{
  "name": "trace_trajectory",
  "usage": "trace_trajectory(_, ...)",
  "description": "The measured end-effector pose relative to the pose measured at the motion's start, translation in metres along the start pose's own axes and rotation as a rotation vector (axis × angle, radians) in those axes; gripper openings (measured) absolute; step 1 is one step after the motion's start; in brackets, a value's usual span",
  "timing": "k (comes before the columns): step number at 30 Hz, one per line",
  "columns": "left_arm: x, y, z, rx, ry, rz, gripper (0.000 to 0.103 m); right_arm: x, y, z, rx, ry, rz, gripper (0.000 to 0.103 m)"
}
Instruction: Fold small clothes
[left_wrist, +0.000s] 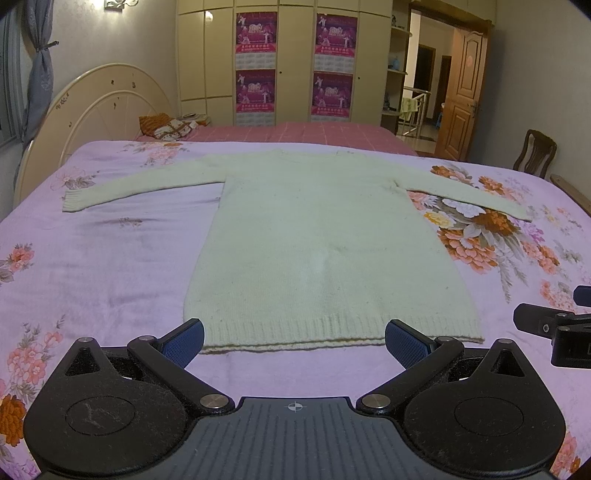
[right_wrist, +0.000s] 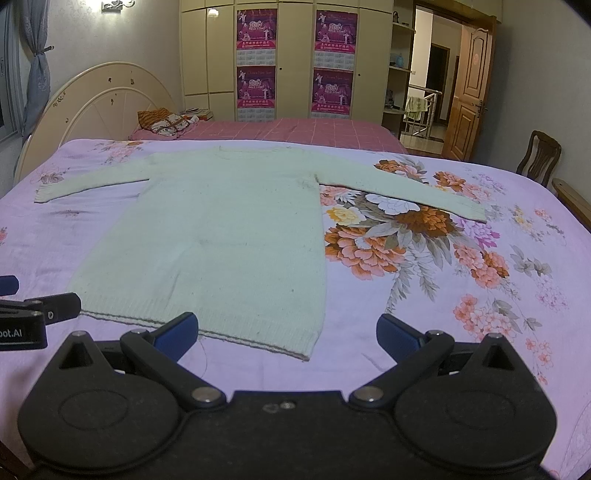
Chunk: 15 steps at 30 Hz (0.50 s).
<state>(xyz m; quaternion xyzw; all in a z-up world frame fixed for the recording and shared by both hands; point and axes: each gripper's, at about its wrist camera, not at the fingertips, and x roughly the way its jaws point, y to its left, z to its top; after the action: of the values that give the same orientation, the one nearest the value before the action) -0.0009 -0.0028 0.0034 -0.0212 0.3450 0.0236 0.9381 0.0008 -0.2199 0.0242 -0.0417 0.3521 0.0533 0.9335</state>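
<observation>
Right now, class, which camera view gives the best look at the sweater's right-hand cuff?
The right wrist view: the cuff lies nearer the picture's middle, its ribbed end clear against the floral bedspread. The left wrist view shows the same cuff farther toward the edge and smaller.

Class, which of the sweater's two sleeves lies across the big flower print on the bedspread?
The right sleeve; the left sleeve lies on plain lilac cloth.

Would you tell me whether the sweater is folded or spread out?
Spread out: the sweater lies flat on the bedspread, both sleeves extended sideways, hem unfolded.
</observation>
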Motion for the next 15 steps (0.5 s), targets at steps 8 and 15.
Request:
trace_trajectory(8, -0.0001, -0.0001, 0.0, 0.0, 0.0, 0.001, 0.103, -0.0003, 0.0001, 0.0002, 0.0, 0.0, -0.001, 0.102)
trace_trajectory(15, 0.0019, 0.0, 0.0013, -0.002, 0.002, 0.005, 0.103, -0.0002, 0.0011, 0.0033, -0.002, 0.001, 0.001, 0.102)
